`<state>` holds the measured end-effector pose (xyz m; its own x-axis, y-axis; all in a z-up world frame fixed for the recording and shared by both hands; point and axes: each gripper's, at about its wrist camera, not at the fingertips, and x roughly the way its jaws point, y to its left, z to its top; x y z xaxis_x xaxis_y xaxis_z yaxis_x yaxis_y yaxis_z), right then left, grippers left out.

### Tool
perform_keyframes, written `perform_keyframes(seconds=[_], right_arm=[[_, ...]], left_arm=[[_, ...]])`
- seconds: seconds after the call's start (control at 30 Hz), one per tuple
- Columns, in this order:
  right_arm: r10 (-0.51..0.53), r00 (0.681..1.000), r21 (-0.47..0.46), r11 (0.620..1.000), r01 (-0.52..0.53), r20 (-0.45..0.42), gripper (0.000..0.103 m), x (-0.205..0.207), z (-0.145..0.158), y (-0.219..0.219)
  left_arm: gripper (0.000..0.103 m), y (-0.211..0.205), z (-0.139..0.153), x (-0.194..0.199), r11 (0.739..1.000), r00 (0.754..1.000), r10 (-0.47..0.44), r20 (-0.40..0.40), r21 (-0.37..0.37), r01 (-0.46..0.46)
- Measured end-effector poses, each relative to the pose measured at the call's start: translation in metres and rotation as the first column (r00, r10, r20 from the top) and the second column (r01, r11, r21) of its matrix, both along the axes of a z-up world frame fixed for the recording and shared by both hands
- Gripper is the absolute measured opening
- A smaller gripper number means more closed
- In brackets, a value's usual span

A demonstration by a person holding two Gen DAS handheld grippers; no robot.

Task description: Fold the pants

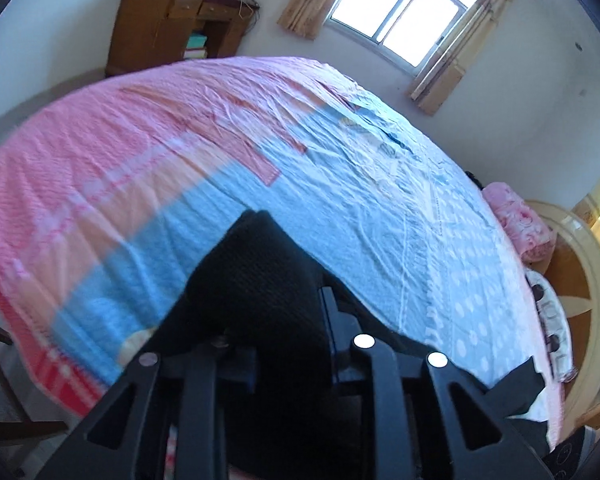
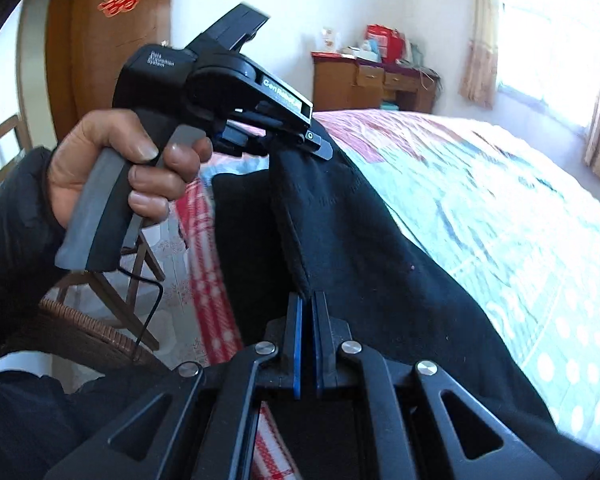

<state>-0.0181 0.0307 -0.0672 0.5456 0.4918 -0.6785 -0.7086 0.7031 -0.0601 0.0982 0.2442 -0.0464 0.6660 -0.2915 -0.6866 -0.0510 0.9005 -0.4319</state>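
Observation:
The black pants (image 2: 360, 240) hang over the near edge of the bed (image 2: 480, 200) and are lifted by a folded edge between both grippers. My right gripper (image 2: 309, 300) is shut, its blue pads (image 2: 298, 344) pinching a corner of that edge. A hand (image 2: 112, 168) holds my left gripper (image 2: 300, 148) up at the left, clamped on the same edge farther along. In the left wrist view the black pants (image 1: 252, 272) bunch up between the fingers of the left gripper (image 1: 272, 312) and hide one of them.
The bed's pink and blue cover (image 1: 340, 200) lies flat and wrinkled. A wooden desk (image 1: 172, 28) stands against the far wall beside a window (image 1: 404, 12). A pink pillow (image 1: 520, 224) sits by the headboard (image 1: 576, 292). A wicker chair (image 2: 92, 332) stands beside the bed.

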Motion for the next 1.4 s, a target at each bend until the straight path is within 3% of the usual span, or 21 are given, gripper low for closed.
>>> perform_keyframes(seconds=[0.1,0.2,0.27,0.37,0.4,0.43,0.53,0.57,0.63,0.73,0.83,0.9,0.97,1.03,1.1,1.13,1.2,1.23,1.3,1.4], right_arm=[[0.030,0.999,-0.016,0.999,-0.030,-0.013,0.004,-0.008,-0.007,0.007],[0.042,0.998,-0.036,0.998,-0.043,-0.042,0.005,-0.011,-0.020,0.009],[0.043,0.997,-0.043,0.998,-0.046,-0.068,0.005,-0.011,-0.031,0.012],[0.027,0.998,-0.077,0.997,-0.032,-0.061,0.006,-0.014,-0.047,0.018],[0.024,0.999,-0.082,0.996,-0.028,-0.041,0.006,-0.016,-0.050,0.019],[0.025,0.999,-0.082,0.996,-0.027,-0.030,0.008,-0.017,-0.050,0.020],[0.016,0.998,-0.031,0.999,-0.018,-0.059,0.010,-0.014,-0.044,0.012],[0.003,0.997,0.014,1.000,-0.002,-0.083,0.010,-0.010,-0.039,0.005],[-0.025,0.990,0.114,0.993,0.041,-0.138,0.010,-0.003,-0.025,-0.013],[-0.048,0.984,0.315,0.944,0.102,-0.174,0.011,-0.003,0.008,-0.046],[-0.155,0.979,0.410,0.891,0.196,-0.130,0.015,-0.011,0.045,-0.099],[-0.290,0.950,0.434,0.846,0.311,-0.114,0.030,-0.015,0.064,-0.148],[-0.472,0.873,0.447,0.760,0.472,-0.120,0.060,-0.018,0.079,-0.210],[-0.657,0.744,0.421,0.644,0.639,-0.123,0.063,-0.020,0.087,-0.274],[-0.816,0.558,0.337,0.487,0.806,-0.154,0.063,-0.018,0.090,-0.339],[-0.884,0.438,0.272,0.387,0.881,-0.161,0.063,-0.015,0.089,-0.374],[-0.932,0.295,0.190,0.258,0.947,-0.211,0.063,-0.007,0.084,-0.427],[-0.942,0.206,0.143,0.173,0.974,-0.264,0.063,-0.002,0.075,-0.456],[-0.939,0.125,0.075,0.107,0.991,-0.319,0.063,0.010,0.063,-0.494],[-0.951,0.056,-0.028,0.067,0.997,-0.303,0.063,0.035,0.043,-0.516]], left_arm=[[0.026,0.003,-0.006,-0.018,0.996,0.999,0.022,-0.024,0.090,-0.020],[0.034,0.002,-0.028,-0.025,0.974,0.994,0.065,-0.083,0.221,-0.046],[0.035,0.003,-0.035,-0.030,0.969,0.993,0.081,-0.089,0.238,-0.058],[0.056,0.004,-0.027,-0.033,0.949,0.990,0.116,-0.075,0.302,-0.089],[0.074,0.006,-0.020,-0.034,0.927,0.985,0.164,-0.057,0.350,-0.134],[0.080,0.009,-0.012,-0.037,0.899,0.976,0.216,-0.017,0.393,-0.192],[0.079,0.013,0.013,-0.050,0.805,0.939,0.312,0.145,0.484,-0.342],[0.079,0.011,0.019,-0.052,0.793,0.933,0.311,0.182,0.492,-0.360],[0.080,0.003,0.030,-0.057,0.792,0.926,0.284,0.250,0.483,-0.374],[0.080,-0.013,0.035,-0.050,0.828,0.939,0.214,0.270,0.459,-0.321],[0.080,-0.038,0.023,-0.033,0.840,0.964,0.138,0.225,0.489,-0.235],[0.080,-0.046,0.001,-0.019,0.835,0.981,0.129,0.142,0.519,-0.185],[0.080,-0.051,-0.017,-0.007,0.857,0.991,0.124,0.053,0.498,-0.134],[0.080,-0.045,-0.037,-0.004,0.887,0.990,0.137,-0.027,0.448,-0.110],[0.080,-0.052,-0.040,-0.012,0.873,0.991,0.134,0.007,0.473,-0.121],[0.080,-0.054,-0.040,-0.013,0.866,0.992,0.126,0.006,0.486,-0.113],[0.080,-0.054,-0.040,-0.016,0.864,0.992,0.124,0.013,0.491,-0.115],[0.082,-0.053,-0.040,-0.016,0.863,0.992,0.127,0.018,0.491,-0.119],[0.085,-0.057,-0.043,-0.017,0.853,0.992,0.126,0.027,0.507,-0.122],[0.089,-0.063,-0.046,-0.016,0.829,0.991,0.125,0.036,0.546,-0.125]])
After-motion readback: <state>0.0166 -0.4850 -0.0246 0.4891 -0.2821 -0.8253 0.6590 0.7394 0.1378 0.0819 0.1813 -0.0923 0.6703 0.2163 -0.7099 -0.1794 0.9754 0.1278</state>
